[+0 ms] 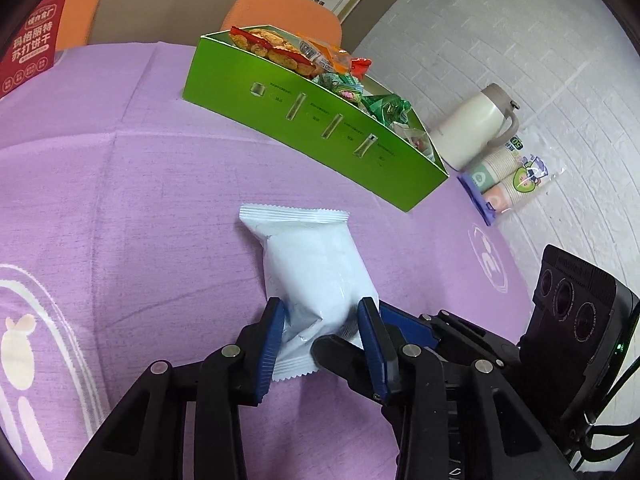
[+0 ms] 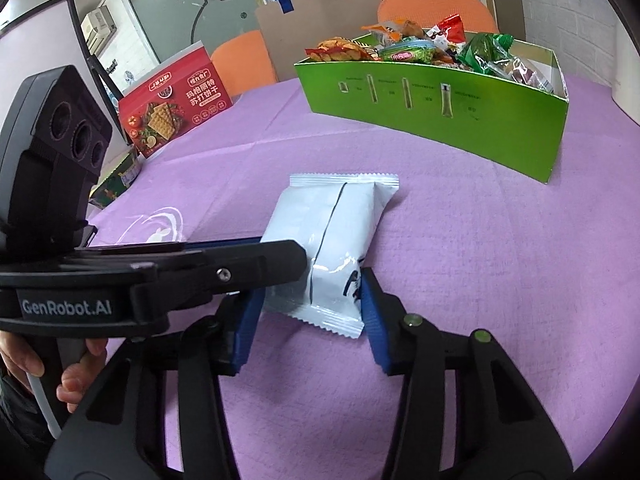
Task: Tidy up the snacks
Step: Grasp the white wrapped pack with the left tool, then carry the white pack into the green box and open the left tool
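A white snack packet (image 1: 316, 268) lies lengthwise on the purple tablecloth (image 1: 140, 200), in front of a green cardboard box (image 1: 304, 136) filled with mixed snacks. My left gripper (image 1: 320, 308) is shut on the packet's near end, and the wrapper creases between its blue pads. In the right wrist view the same packet (image 2: 340, 232) sits between the fingers of my right gripper (image 2: 310, 284), which stands open with a pad close to each side. One finger (image 2: 260, 260) of the left gripper crosses in from the left. The green box (image 2: 440, 112) stands behind.
A red cracker box (image 2: 176, 108) stands at the table's left edge beside a small green pack (image 2: 116, 184). A cream thermos (image 1: 476, 124) and a sleeve of paper cups (image 1: 508, 176) sit by the wall. Orange chairs (image 2: 436, 8) and a paper bag (image 2: 316, 20) are beyond the table.
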